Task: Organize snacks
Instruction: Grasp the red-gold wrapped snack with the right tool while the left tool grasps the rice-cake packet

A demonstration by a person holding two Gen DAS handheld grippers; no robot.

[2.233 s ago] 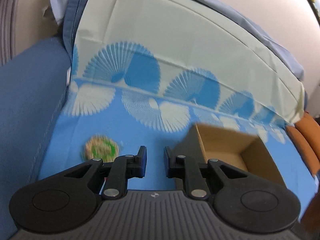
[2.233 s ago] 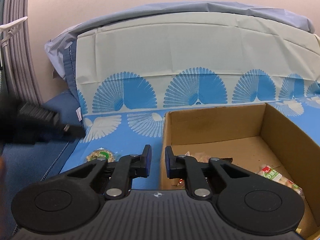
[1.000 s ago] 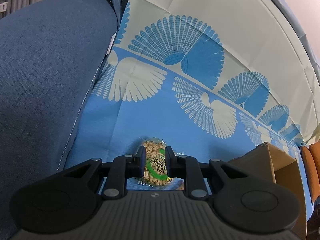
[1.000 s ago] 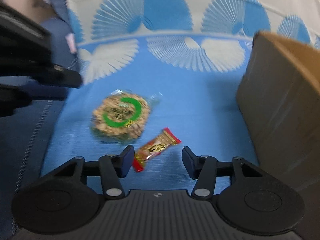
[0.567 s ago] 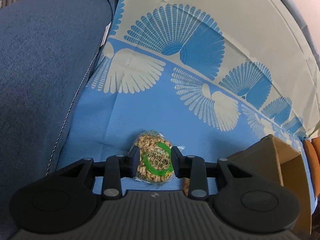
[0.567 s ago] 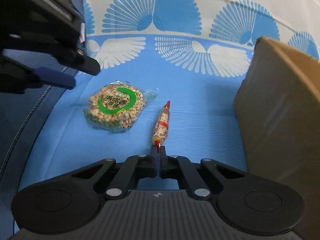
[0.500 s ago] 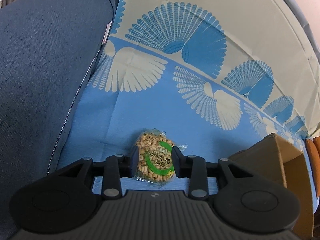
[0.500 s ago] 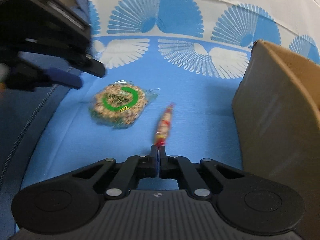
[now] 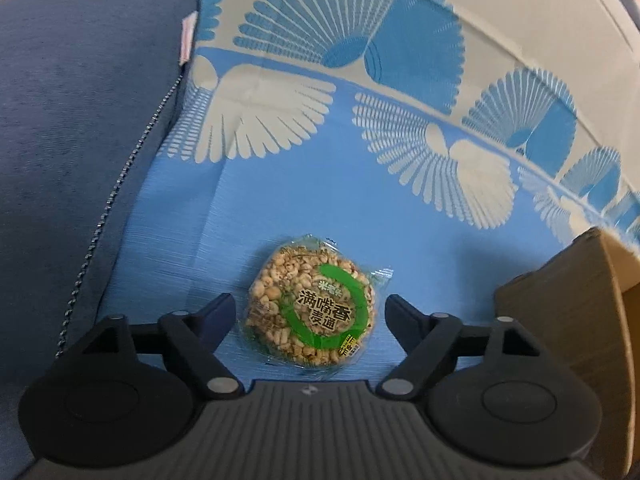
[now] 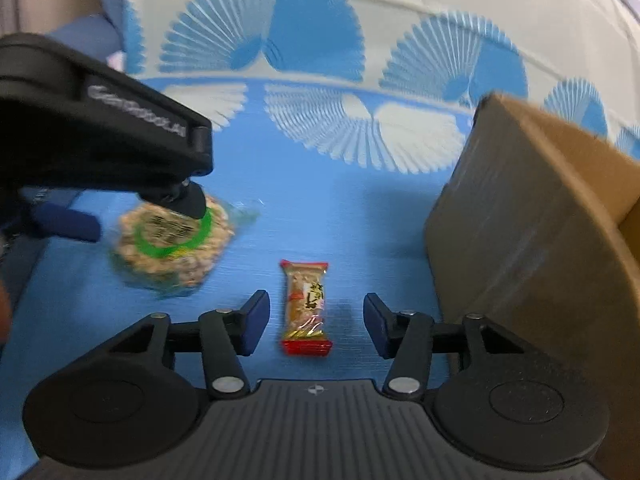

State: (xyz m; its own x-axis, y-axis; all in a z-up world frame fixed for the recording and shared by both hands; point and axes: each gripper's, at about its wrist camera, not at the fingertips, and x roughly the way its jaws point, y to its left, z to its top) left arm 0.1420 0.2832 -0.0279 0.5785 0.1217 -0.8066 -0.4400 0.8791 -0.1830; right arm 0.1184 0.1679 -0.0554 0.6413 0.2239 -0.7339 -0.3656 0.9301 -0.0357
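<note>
On a blue fan-patterned cloth (image 9: pixel 280 208), you are lining up two pickups at once: your left gripper (image 9: pixel 308 316) straddles the round puffed-grain cake (image 9: pixel 312 314) in its clear wrapper, jaws opening and neither pad yet pressing it, while your right gripper (image 10: pixel 316 322) brackets the small red-ended snack bar (image 10: pixel 306 306), jaws also opening, pads clear of the wrapper on both sides. Both snacks lie flat on the cloth, near each other, with the cardboard box (image 10: pixel 520 216) standing to the right of the bar. The step in hand looks like the approach before the grasp; next you would likely need to settle each tool lower, close on its packet, then carry it over the box wall. The box's inside is cut off in both views, so what it already holds cannot be told. In the right wrist view the cake is blurred and partly covered by one finger of the left tool.
</note>
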